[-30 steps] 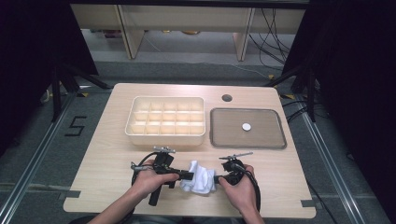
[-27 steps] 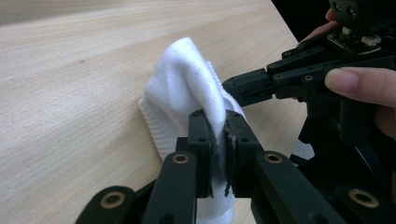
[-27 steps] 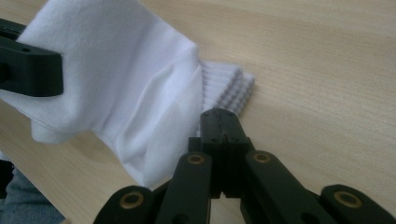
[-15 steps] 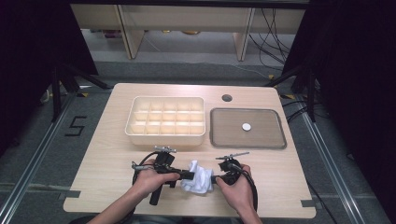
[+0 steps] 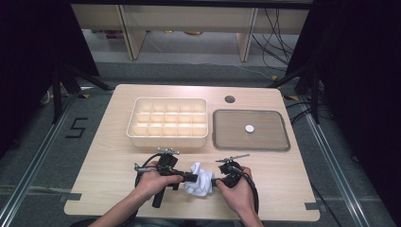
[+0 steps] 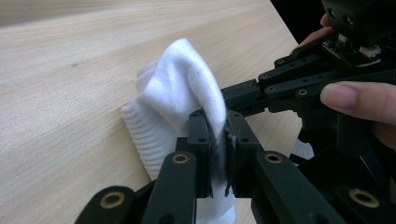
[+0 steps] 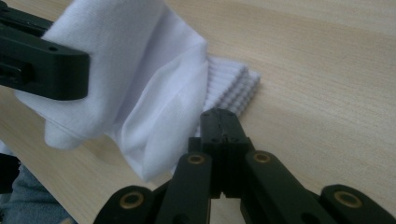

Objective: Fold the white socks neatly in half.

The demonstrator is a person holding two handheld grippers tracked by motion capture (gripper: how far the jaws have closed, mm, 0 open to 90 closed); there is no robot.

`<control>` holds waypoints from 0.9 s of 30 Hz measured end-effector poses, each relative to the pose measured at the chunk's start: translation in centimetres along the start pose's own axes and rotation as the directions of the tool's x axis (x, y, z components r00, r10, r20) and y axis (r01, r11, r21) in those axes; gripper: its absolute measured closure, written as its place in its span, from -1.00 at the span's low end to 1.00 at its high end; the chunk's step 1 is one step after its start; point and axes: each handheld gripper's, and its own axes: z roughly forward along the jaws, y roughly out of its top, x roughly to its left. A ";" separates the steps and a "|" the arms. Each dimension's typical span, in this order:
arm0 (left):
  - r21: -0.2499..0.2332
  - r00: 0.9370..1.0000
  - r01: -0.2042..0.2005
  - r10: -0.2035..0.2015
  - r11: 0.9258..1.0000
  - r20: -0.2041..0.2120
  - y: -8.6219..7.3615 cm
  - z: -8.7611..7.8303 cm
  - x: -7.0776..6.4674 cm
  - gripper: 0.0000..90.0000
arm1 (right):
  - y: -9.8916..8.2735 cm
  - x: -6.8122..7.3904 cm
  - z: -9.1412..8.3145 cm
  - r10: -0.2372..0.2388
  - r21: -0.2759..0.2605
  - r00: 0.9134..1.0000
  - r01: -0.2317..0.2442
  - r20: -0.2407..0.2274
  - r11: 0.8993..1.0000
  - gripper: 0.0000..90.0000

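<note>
I hold the white sock (image 5: 199,178) between both tools: left gripper (image 6: 218,140) pinches its fold, right gripper (image 7: 222,122), jaws closed empty, just beside the ribbed cuff (image 7: 232,86)

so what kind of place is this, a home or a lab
Most likely a lab or recording setup, not a home: a bare wooden table on a metal frame with black curtains around it, loose cables on the floor behind, and tape marks with a "5" on the floor.
</note>
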 end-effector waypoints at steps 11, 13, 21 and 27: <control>0.005 1.000 -0.011 0.011 1.000 -0.013 0.1 0.0 -0.1 0.81 | 0.0 0.4 0.3 -0.010 -0.001 1.000 0.010 0.003 1.000 1.00; 0.010 1.000 -0.016 0.016 1.000 -0.018 0.2 0.0 0.0 0.81 | 0.1 0.5 0.4 -0.004 0.011 1.000 0.004 0.003 1.000 1.00; 0.010 1.000 -0.011 0.011 1.000 -0.013 0.2 0.0 -0.2 0.80 | 0.2 0.8 0.6 -0.022 -0.001 1.000 0.022 0.000 1.000 1.00; 0.014 1.000 -0.010 0.010 1.000 -0.018 0.3 0.0 -0.2 0.80 | 0.2 1.0 0.7 -0.016 0.004 1.000 0.016 -0.002 1.000 1.00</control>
